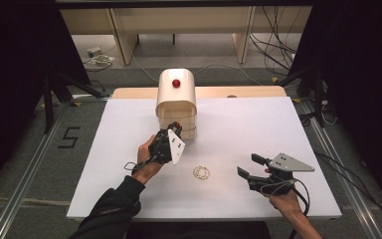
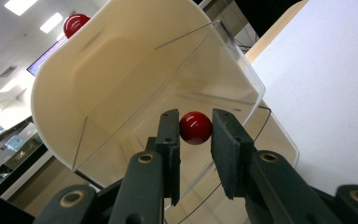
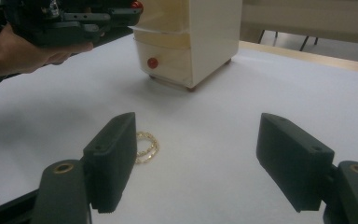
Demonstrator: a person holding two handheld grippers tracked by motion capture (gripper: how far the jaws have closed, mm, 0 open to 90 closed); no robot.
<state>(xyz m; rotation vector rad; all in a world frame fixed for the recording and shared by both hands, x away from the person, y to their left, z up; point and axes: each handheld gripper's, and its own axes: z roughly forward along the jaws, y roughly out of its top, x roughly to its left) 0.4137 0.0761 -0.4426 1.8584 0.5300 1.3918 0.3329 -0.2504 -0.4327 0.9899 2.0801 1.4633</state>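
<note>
Red drawer knob (image 2: 196,128) between your left gripper's (image 1: 173,130) jaws.
Whether the pads press it, you cannot tell; your right gripper (image 1: 252,166) gapes empty beside the gold bracelet (image 1: 201,172).

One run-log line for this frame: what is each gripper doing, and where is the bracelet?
left gripper: fingers astride red drawer knob of cream box | right gripper: open, holding nothing | gold bracelet: lying on white table
</note>
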